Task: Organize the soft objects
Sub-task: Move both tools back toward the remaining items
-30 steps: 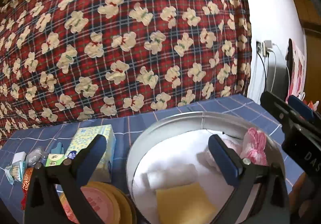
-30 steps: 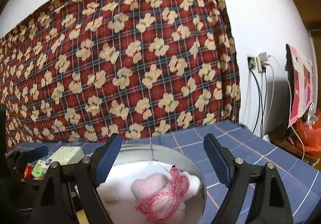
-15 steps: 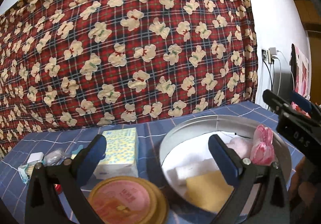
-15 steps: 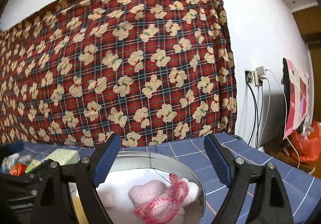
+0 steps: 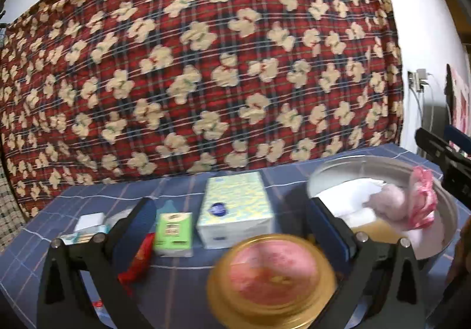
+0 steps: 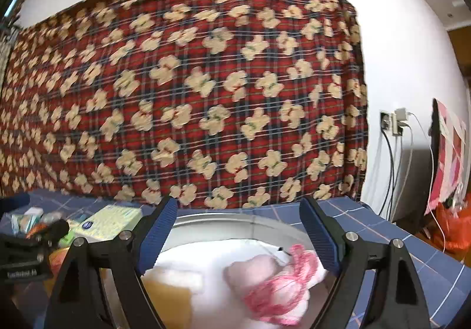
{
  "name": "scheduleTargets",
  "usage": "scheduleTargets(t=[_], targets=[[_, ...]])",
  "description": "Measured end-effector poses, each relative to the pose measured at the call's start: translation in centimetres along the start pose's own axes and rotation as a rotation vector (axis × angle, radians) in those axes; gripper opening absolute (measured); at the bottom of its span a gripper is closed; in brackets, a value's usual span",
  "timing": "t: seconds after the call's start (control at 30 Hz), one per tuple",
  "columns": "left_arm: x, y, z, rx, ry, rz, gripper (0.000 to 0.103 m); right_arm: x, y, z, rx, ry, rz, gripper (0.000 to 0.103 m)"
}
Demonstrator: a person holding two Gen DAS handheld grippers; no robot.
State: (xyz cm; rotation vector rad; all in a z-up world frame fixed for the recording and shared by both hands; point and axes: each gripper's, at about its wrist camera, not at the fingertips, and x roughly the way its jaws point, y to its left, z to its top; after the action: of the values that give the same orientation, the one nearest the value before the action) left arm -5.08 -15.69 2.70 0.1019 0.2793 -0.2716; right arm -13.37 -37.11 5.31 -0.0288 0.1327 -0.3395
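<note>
Soft objects, a pink pouf (image 6: pixel 276 296) and white cloth (image 6: pixel 206 264), already lie in the metal basin (image 6: pixel 223 221); tissue packs (image 5: pixel 235 208) wait on the table; both grippers (image 5: pixel 232 229) (image 6: pixel 238 229) gape wide, empty.

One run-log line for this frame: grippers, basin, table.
left gripper: open, empty | right gripper: open, empty, over basin | basin: pink net, white cloth | table: tissue box
</note>
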Motion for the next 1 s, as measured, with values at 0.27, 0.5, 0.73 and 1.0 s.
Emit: scheduleTargets(t=[0.27,0.5,0.73,1.0], targets=[[0.0,3.1,-0.8,0.003,0.01,0.051,0.103,-0.4,3.0,0.3,-0.008,0.031,0.069,0.087],[-0.2,5.1,-1.4,0.03,0.009,0.095,0.103,-0.2,6.0,0.3,0.097,0.073,0.155,0.087],[-0.2,8.2,-1.8,0.0,0.018,0.121,0.103,-0.2,9.9,0.1,0.104,0.093,0.223,0.087],[0.1,13.1,-2.3,-0.023,0.034,0.188,0.103,0.4,14.5,-0.1,0.095,0.143,0.29,0.087]])
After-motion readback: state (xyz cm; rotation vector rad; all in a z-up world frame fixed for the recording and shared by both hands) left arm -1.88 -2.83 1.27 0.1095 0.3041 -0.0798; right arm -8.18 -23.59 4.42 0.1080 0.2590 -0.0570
